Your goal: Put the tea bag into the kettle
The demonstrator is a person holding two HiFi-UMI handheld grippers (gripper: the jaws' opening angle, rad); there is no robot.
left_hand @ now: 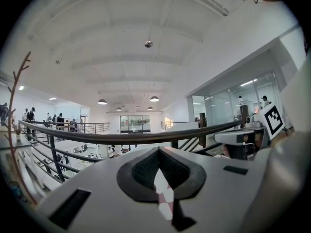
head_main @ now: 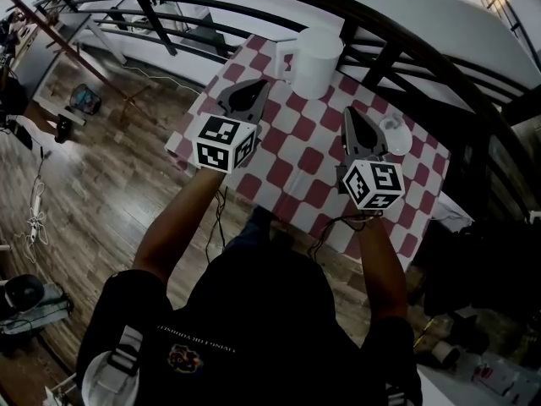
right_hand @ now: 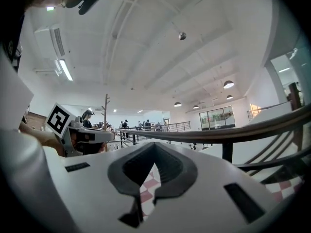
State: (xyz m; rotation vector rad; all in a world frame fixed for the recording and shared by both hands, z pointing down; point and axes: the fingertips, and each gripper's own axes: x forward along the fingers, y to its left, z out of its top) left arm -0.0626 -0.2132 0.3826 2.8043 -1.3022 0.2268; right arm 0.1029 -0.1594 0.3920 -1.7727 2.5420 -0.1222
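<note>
The white kettle (head_main: pixel 314 57) stands at the far edge of the red-and-white checked table (head_main: pixel 292 155), its handle to the left. A small white dish (head_main: pixel 395 134) lies at the right; I cannot make out a tea bag on it. My left gripper (head_main: pixel 257 85) hovers just left of and short of the kettle, jaws together with nothing in them. My right gripper (head_main: pixel 351 112) hangs beside the dish, also shut and empty. In the left gripper view the left gripper (left_hand: pixel 156 152) has its tips meeting, and in the right gripper view so does the right gripper (right_hand: pixel 154 147).
A dark curved railing (head_main: pixel 397 24) runs right behind the table and kettle. Wooden floor (head_main: pixel 101 184) with cables lies to the left. A dark bag (head_main: pixel 482 269) sits at the right of the table. The other gripper's marker cube (left_hand: pixel 272 118) shows at the right of the left gripper view.
</note>
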